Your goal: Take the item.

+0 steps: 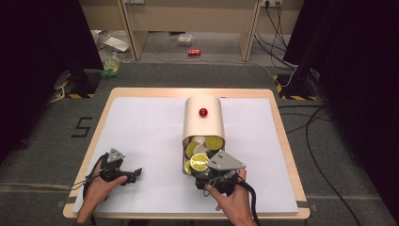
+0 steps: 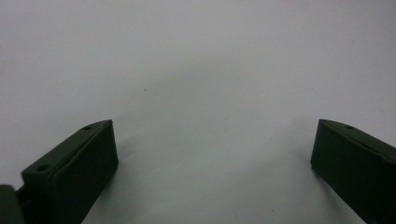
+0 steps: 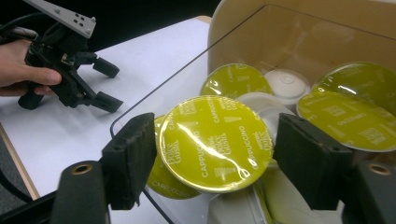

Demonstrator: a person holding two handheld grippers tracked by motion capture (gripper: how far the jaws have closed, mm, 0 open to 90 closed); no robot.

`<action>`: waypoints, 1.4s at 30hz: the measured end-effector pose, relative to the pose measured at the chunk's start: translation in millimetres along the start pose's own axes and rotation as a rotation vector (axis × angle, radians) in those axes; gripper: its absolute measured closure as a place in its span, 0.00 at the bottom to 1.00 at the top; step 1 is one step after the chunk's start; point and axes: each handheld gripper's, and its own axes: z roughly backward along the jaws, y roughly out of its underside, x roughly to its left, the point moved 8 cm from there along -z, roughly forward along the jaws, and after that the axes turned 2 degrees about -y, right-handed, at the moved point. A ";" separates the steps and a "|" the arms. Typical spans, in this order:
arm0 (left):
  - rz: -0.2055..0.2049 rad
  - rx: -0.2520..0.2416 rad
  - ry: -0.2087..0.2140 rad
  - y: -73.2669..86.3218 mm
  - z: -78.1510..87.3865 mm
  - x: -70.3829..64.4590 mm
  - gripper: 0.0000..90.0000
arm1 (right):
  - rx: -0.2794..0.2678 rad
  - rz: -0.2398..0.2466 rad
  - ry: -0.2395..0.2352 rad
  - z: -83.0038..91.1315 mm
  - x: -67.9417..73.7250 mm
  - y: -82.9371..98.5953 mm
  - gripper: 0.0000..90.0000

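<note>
A cream capsule holder [image 1: 203,125] with a red knob [image 1: 203,112] stands mid-table. Its clear front tray [image 3: 159,91] holds several lime-green cappuccino capsules and some white ones. My right gripper [image 1: 205,168] is at the tray's near end. In the right gripper view its jaws [image 3: 215,149] press both sides of one green capsule [image 3: 215,142], whose foil lid faces the camera. That capsule [image 1: 199,161] lies on top of the pile. My left gripper [image 1: 135,173] rests low over the white mat [image 1: 150,136] at the front left, open and holding nothing [image 2: 212,149].
The mat covers a wooden table [image 1: 282,136]. Cables [image 1: 315,127] trail on the floor to the right. Beyond the table, a red can [image 1: 194,52] and litter lie on the floor. The left gripper [image 3: 105,84] and its hand are to the left of the tray.
</note>
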 end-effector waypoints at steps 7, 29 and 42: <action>0.000 0.000 0.000 0.0 0.0 0.0 0.00 | 0.014 0.022 -0.003 -0.6 1.3 -0.8 0.42; 0.002 0.000 0.001 0.0 0.1 0.1 0.00 | -0.076 -0.020 0.002 36.5 -12.0 -20.1 0.43; 0.002 -0.001 0.002 -0.1 0.2 0.2 0.00 | -0.112 -0.058 0.061 57.3 -37.1 -21.4 0.43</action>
